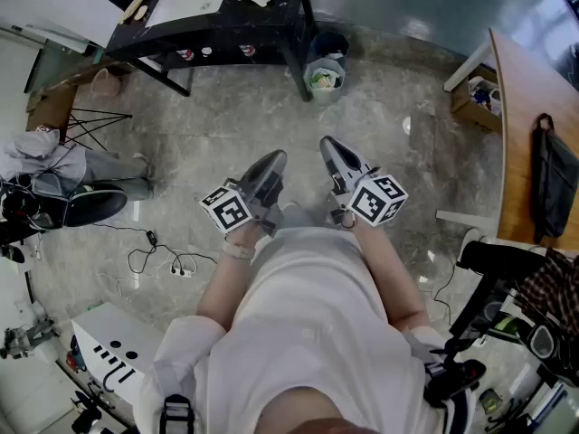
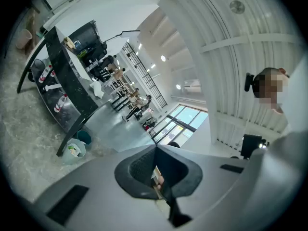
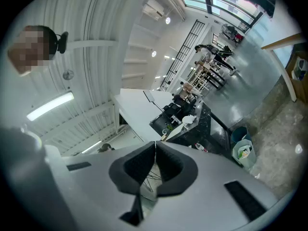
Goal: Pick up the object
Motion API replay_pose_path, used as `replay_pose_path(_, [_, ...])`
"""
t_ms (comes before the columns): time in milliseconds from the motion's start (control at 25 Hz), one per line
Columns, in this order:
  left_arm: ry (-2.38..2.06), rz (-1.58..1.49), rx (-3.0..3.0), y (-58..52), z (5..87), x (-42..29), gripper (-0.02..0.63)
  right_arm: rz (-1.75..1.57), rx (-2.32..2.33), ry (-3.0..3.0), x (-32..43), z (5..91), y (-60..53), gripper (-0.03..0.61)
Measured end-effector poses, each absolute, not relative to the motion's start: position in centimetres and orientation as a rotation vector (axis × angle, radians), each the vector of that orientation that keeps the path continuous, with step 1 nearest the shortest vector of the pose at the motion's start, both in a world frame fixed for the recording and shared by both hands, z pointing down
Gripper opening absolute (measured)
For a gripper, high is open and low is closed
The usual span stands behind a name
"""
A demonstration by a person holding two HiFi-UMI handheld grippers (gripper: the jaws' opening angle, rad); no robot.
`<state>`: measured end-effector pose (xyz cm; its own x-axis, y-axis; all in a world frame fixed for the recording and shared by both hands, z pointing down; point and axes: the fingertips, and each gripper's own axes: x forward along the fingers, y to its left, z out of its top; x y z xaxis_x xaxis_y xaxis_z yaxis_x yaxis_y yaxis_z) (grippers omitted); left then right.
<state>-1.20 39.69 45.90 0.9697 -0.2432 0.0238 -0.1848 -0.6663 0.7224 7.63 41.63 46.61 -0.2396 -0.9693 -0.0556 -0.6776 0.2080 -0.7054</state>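
marble floor (image 1: 398, 89), black table (image 1: 226, 31); left gripper (image 1: 273, 159), right gripper (image 1: 327, 144) both closed, empty, side by side.

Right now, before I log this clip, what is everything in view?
black table: one, black, top of the head view
bins: two, teal and pale, by the black table's leg
wooden table: one, brown, right edge
bag: one, black, at the wooden table
cables: a few, black, left of centre
left tool: one, grey, jaws shut, nothing between them
right tool: one, grey, jaws shut, nothing between them
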Motion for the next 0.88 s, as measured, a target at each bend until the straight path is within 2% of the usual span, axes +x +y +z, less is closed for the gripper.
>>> replay_pose_path(520, [-0.289, -0.105, 2.303, 39.3, 46.5, -1.1, 0.005, -0.75, -1.553, 2.01, 8.3, 46.6, 41.4, 0.018])
replay_pose_path(880, [-0.284, -0.107, 2.242, 27.0, 48.4, 1.8, 0.005, -0.814, -1.602, 1.986, 11.7, 48.3, 30.4, 0.018])
